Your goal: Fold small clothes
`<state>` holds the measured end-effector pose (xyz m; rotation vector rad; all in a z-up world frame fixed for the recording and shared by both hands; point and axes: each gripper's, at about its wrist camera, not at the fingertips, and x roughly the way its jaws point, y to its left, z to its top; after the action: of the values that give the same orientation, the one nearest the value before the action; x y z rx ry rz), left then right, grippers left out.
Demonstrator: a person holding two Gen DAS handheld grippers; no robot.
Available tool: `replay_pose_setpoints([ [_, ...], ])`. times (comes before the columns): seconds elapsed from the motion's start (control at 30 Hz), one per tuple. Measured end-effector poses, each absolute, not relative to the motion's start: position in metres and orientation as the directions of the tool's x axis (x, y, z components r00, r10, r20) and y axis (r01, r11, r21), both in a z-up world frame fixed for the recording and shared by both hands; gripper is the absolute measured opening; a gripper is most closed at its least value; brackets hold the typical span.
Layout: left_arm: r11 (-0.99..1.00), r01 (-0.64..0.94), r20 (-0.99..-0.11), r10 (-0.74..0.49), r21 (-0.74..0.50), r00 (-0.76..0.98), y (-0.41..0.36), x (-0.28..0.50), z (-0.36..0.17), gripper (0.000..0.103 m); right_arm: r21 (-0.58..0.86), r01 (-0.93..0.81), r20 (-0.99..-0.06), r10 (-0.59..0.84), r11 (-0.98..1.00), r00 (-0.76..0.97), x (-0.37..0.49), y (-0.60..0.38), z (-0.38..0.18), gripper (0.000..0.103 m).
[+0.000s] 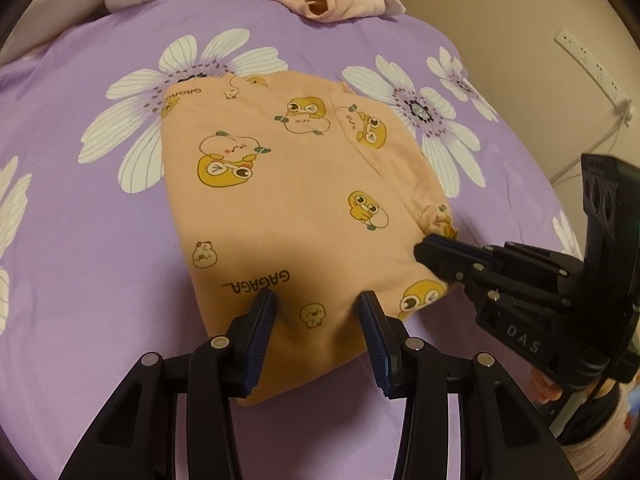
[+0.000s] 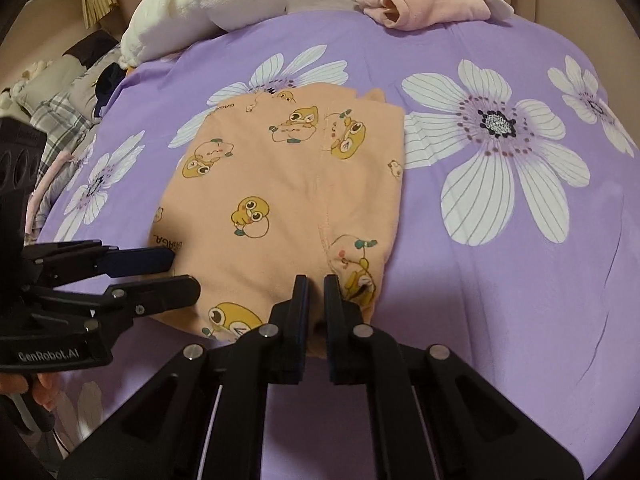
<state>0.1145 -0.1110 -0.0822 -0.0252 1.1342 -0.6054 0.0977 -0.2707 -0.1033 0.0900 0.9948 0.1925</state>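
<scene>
Orange duck-print garment (image 1: pixel 288 200) lies folded flat, roughly mid-way across the purple floral bedsheet (image 1: pixel 80 208); all places below given relative to that garment.

L gripper (image 1: pixel 318 312): jaws wide apart, straddling the garment's near edge, "GAGAGA" print just beyond its left finger. Nothing pinched between the pads; fabric sits in the gap but whether the tips touch it can't be told. In the right wrist view the L gripper (image 2: pixel 176 276) comes in from the garment's left side, fingers spread, one above the other.

R gripper (image 2: pixel 316 292): jaws nearly closed, narrow slit left, at the garment's near right corner by the seam. A bit of orange fabric shows in the slit, but can't tell if it's actually clamped. In the left wrist view the R gripper (image 1: pixel 426 246) has its tip at the bunched corner of the garment, touching or just beside it.

Beyond the garment's far edge, well apart: a folded pink garment (image 2: pixel 424 8) with cream cloth under it. Far left of the garment: white plush toy (image 2: pixel 204 8). Right of the garment, off the bed: white power strip (image 1: pixel 592 68) on the beige wall.
</scene>
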Motion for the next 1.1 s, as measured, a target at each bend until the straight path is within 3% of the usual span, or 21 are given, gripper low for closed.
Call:
replay_pose_setpoints([
  [0.13,0.849,0.447,-0.834,-0.447,-0.282,0.324,-0.104,0.1,-0.071,0.044,0.187,-0.133,-0.8,0.229,0.973,0.554,0.089,-0.267,-0.093,0.014],
  [0.3,0.865,0.45,-0.859,-0.393,-0.223,0.329,-0.102,0.093,-0.082,0.044,0.268,-0.206,-0.736,0.338,0.941,0.587,0.077,-0.255,-0.079,0.014],
  [0.6,0.868,0.453,-0.848,-0.387,-0.202,0.363,-0.094,0.089,-0.074,0.044,0.317,-0.161,-0.772,0.353,0.935,0.528,0.085,-0.252,-0.106,0.013],
  [0.87,0.883,0.406,-0.801,-0.413,-0.235,0.434,-0.09,0.138,-0.053,0.044,0.355,-0.171,-0.706,0.383,0.919,0.596,0.072,-0.263,-0.089,0.015],
  [1.1,0.907,0.322,-0.812,-0.396,-0.273,0.428,-0.098,0.198,-0.069,0.044,0.353,-0.177,-0.673,0.381,0.919,0.634,0.089,-0.251,-0.09,0.015],
])
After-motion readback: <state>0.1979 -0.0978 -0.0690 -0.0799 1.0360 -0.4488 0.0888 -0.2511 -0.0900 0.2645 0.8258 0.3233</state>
